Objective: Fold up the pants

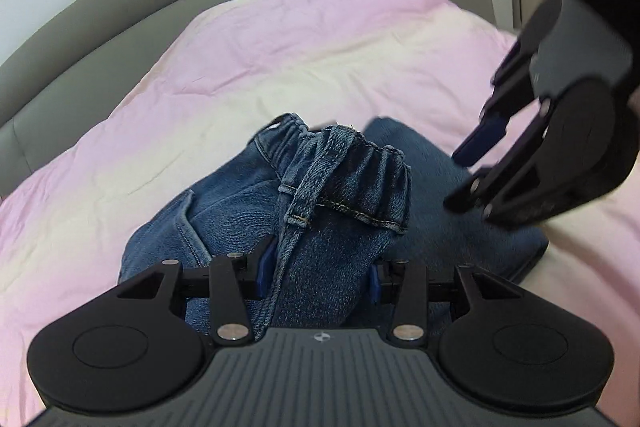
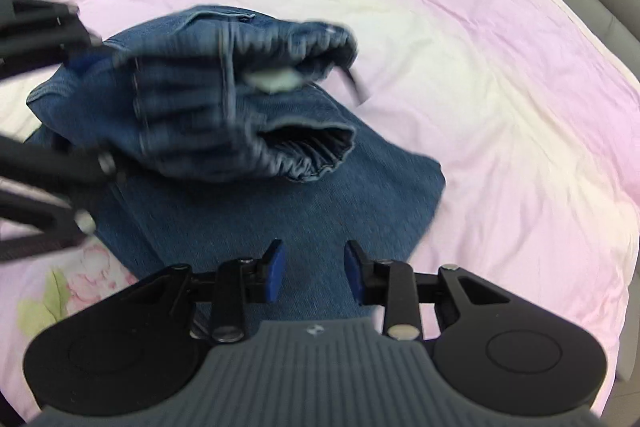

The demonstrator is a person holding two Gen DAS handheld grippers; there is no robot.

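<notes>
Blurring hides much of the lifted denim in the right wrist view, and the left gripper's [image 1: 318,273] body covers the pants' [image 1: 340,195] near end.

Left gripper pinches a bunched fold near the elastic waistband [image 1: 360,151], holding it above the flat remainder on the pink bedsheet [image 1: 280,39]. Right gripper [image 2: 314,273] hovers over that flat denim, its jaws partly apart with nothing between them.

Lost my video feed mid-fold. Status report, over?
Left gripper clamped on bunched denim near the waistband, carrying it over. Right gripper open, empty, above the jeans. Jeans part-folded on the pink bedspread. Nothing in the way.
</notes>
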